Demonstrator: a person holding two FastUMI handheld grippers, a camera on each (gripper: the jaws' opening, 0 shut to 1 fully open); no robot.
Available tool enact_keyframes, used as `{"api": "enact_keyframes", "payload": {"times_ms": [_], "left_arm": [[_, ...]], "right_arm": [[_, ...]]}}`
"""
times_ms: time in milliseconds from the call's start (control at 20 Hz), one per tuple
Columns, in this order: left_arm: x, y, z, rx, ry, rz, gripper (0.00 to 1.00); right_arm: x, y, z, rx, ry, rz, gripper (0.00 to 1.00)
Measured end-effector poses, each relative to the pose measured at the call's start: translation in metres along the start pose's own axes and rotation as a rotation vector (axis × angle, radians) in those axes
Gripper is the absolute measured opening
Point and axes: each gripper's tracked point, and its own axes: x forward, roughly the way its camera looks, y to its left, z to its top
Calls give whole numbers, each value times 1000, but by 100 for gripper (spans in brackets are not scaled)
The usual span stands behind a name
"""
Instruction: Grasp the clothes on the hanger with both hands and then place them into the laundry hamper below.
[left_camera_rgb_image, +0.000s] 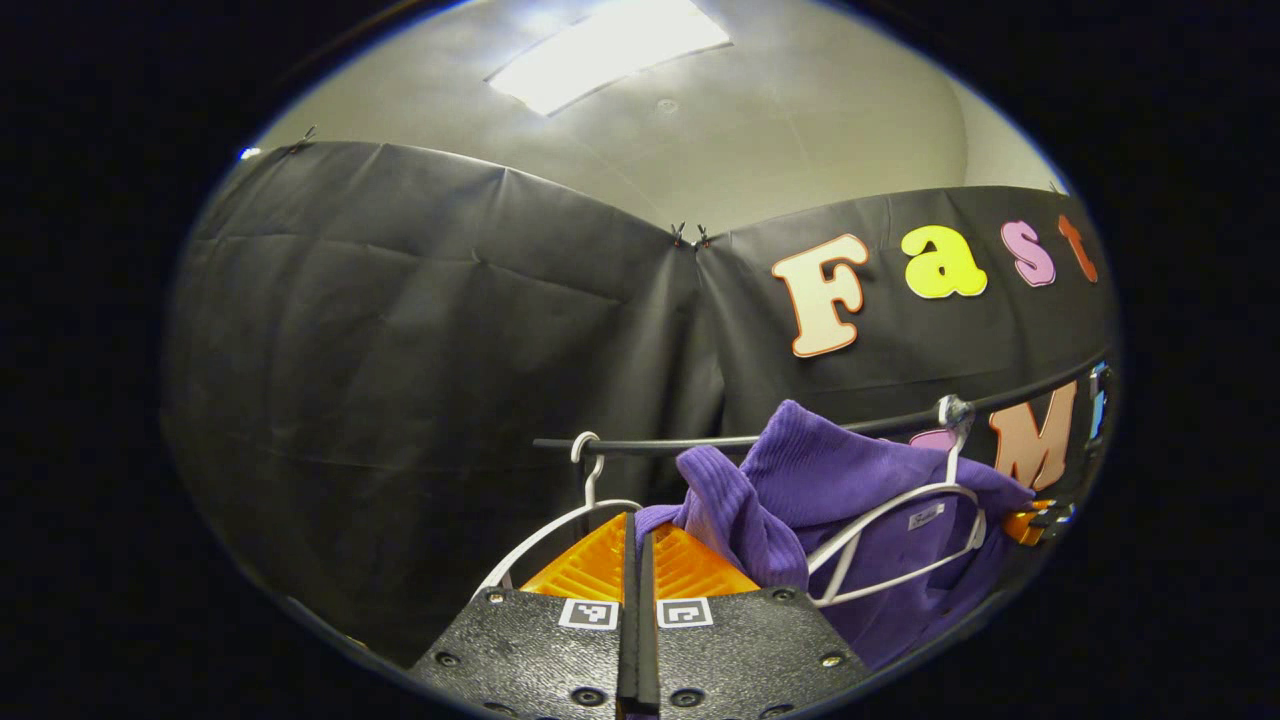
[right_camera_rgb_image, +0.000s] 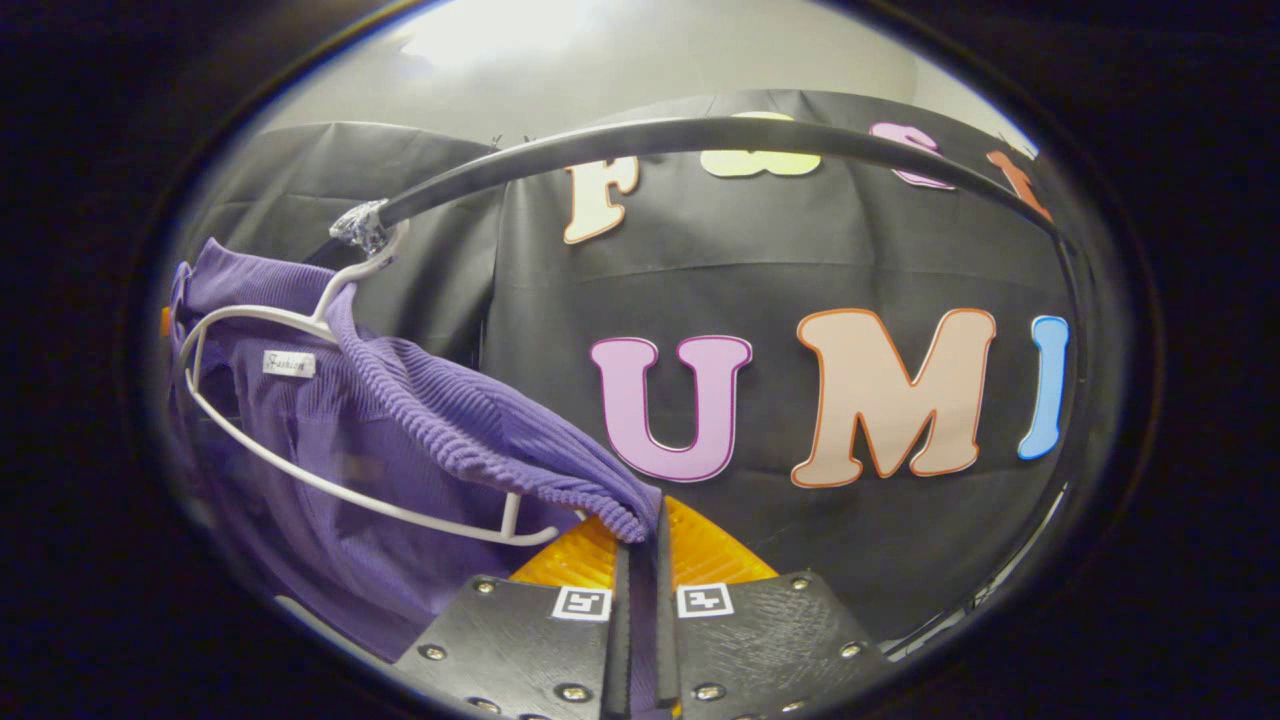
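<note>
I have my left gripper (left_camera_rgb_image: 637, 545) clenched on one edge of the purple garment (left_camera_rgb_image: 850, 480) and my right gripper (right_camera_rgb_image: 655, 530) clenched on its other edge, with the garment draped over the white hanger (right_camera_rgb_image: 330, 470) on the rail (right_camera_rgb_image: 700, 135). I judge the grasp made; next I must lift it clear of the hanger and lower it toward the hamper.

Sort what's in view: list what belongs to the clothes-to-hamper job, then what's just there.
Job: purple garment, its white hanger, left tool, right tool, both pinching the garment.

Just there: empty white hanger, rail, black cloth wall, ceiling light.
</note>
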Motion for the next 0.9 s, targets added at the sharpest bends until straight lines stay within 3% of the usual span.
{"api": "enact_keyframes", "payload": {"times_ms": [400, 900], "left_arm": [[5, -2, -38, 36, 47, 3, 0], [7, -8, -78, 79, 82, -8, 0]], "right_arm": [[13, -4, 1, 5, 6, -10, 10], [41, -24, 32, 48, -49, -47, 10]]}}
